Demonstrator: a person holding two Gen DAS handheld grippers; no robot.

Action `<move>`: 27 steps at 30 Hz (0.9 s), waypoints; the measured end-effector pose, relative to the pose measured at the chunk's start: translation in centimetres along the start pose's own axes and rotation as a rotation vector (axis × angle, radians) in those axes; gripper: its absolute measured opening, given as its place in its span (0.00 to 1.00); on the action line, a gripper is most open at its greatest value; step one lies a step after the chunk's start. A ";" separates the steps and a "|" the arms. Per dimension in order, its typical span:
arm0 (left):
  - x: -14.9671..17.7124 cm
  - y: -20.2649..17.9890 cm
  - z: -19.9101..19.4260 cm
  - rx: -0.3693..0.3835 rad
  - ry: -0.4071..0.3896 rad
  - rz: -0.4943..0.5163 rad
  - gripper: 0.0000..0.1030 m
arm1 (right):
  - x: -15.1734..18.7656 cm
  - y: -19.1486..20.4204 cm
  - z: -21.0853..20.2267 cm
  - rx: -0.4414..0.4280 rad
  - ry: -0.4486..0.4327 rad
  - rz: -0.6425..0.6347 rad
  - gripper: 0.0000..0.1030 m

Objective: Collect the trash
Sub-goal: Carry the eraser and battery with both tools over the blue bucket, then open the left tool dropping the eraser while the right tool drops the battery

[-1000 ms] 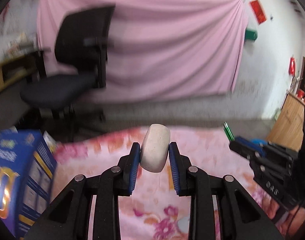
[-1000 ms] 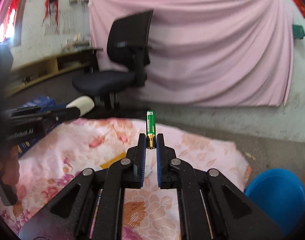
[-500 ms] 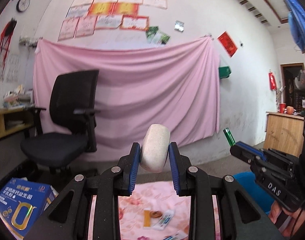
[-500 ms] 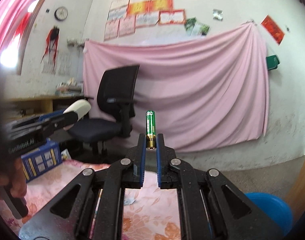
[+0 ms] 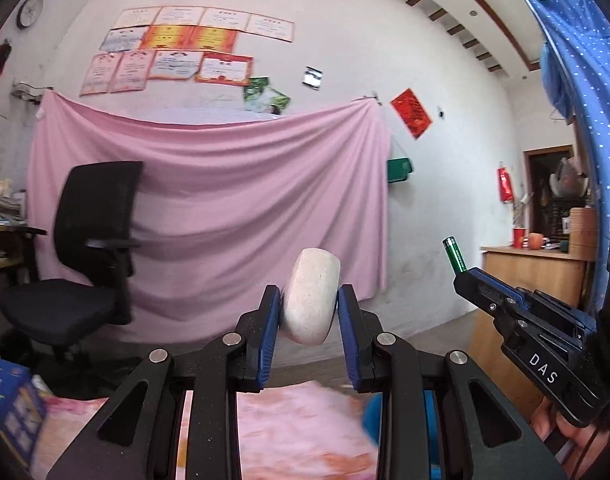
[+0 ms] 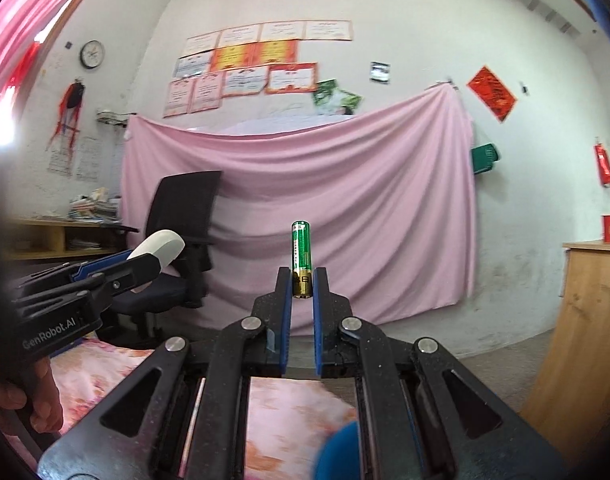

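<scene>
Battery (image 6: 301, 258) stood upright, pinched in your right claw (image 6: 301, 286); your left claw (image 5: 308, 308) clamped a pale stone (image 5: 311, 296). Blue bin (image 6: 339, 452) sat below, contents hidden.

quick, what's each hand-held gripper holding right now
Left hand-held gripper: closed on a white stone.
Right hand-held gripper: closed on a green battery.

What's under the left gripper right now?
Below the left gripper, which holds a pale stone, lies floral cloth and a blue edge; its frame hides the rest.
</scene>
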State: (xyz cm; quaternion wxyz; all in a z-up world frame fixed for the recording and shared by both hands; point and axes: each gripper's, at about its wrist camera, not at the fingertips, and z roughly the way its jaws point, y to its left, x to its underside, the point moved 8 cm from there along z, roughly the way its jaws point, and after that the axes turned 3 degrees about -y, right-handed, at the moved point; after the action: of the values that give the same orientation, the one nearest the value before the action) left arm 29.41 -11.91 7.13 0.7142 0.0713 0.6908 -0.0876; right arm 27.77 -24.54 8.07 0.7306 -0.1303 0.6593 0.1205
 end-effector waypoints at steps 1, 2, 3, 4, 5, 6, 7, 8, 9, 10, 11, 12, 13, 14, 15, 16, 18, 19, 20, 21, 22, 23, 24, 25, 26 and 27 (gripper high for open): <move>0.0 -0.7 0.2 0.011 0.003 0.005 0.24 | 0.0 -1.0 -0.4 0.018 0.000 0.005 0.36; 0.0 -1.9 0.6 0.025 0.008 0.012 0.24 | 0.0 -1.9 -0.7 0.033 0.001 0.008 0.36; 0.1 -2.9 1.0 0.040 0.013 0.015 0.24 | 0.1 -2.7 -0.9 0.048 0.005 0.010 0.36; 0.3 -3.7 1.3 0.055 0.020 0.015 0.24 | 0.4 -3.6 -1.3 0.067 0.012 0.013 0.36; 0.5 -4.5 1.7 0.069 0.029 0.015 0.24 | 0.7 -4.4 -1.6 0.084 0.017 0.014 0.36; 0.7 -5.2 2.2 0.081 0.037 0.015 0.24 | 1.0 -5.2 -1.9 0.100 0.026 0.014 0.36; 1.0 -6.3 2.7 0.097 0.047 0.013 0.24 | 1.4 -5.8 -2.0 0.117 0.038 0.012 0.36; 1.2 -7.1 3.1 0.110 0.056 0.013 0.24 | 1.8 -6.7 -2.2 0.132 0.053 0.013 0.36; 1.5 -7.9 3.6 0.126 0.068 0.013 0.24 | 2.2 -7.5 -2.4 0.149 0.069 0.017 0.36; 1.8 -8.6 3.9 0.137 0.077 0.015 0.24 | 2.6 -8.3 -2.6 0.165 0.084 0.021 0.36; 2.1 -9.5 4.4 0.151 0.090 0.017 0.24 | 2.9 -8.9 -2.7 0.177 0.096 0.028 0.36; 2.4 -10.2 4.6 0.161 0.101 0.020 0.24 | 3.2 -9.5 -2.7 0.188 0.109 0.037 0.36; 2.8 -10.9 5.1 0.172 0.118 0.023 0.24 | 3.5 -10.2 -2.6 0.197 0.129 0.053 0.36; 3.2 -11.7 5.5 0.184 0.140 0.027 0.24 | 3.6 -10.7 -2.7 0.201 0.143 0.064 0.36; 3.6 -12.6 6.0 0.199 0.165 0.034 0.24 | 4.0 -11.3 -2.6 0.206 0.167 0.081 0.36; 3.8 -12.9 6.4 0.209 0.182 0.040 0.24 | 4.4 -11.8 -2.4 0.208 0.197 0.099 0.36; 4.5 -13.9 7.4 0.237 0.229 0.060 0.24 | 5.5 -12.5 -1.8 0.197 0.256 0.128 0.36; 5.0 -14.4 7.9 0.250 0.257 0.069 0.24 | 6.2 -12.8 -1.4 0.198 0.291 0.138 0.36; 5.5 -14.7 8.3 0.259 0.287 0.074 0.24 | 6.8 -13.2 -1.1 0.200 0.317 0.145 0.36; 6.0 -14.8 8.7 0.267 0.310 0.074 0.24 | 7.4 -13.4 -0.9 0.200 0.343 0.155 0.36; 6.7 -15.1 9.1 0.277 0.344 0.068 0.24 | 8.1 -13.8 -0.6 0.200 0.376 0.174 0.36; 7.2 -15.2 9.6 0.283 0.371 0.061 0.24 | 8.6 -14.0 -0.5 0.196 0.396 0.195 0.36; 7.8 -15.3 10.1 0.284 0.402 0.051 0.24 | 9.2 -14.4 -0.2 0.190 0.415 0.215 0.36; 8.4 -15.2 10.6 0.285 0.429 0.039 0.24 | 9.6 -14.6 -0.2 0.186 0.432 0.230 0.36; 8.9 -15.1 11.0 0.287 0.456 0.026 0.24 | 10.2 -14.8 -0.1 0.184 0.452 0.247 0.36; 9.4 -15.1 11.4 0.288 0.483 0.010 0.24 | 10.9 -15.1 0.0 0.181 0.475 0.267 0.36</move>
State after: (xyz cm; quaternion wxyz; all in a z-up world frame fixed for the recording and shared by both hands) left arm 37.42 -29.40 -1.57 0.5116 0.1943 0.8212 -0.1616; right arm 34.12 -38.59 -2.32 0.5419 -0.0011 0.8315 0.1225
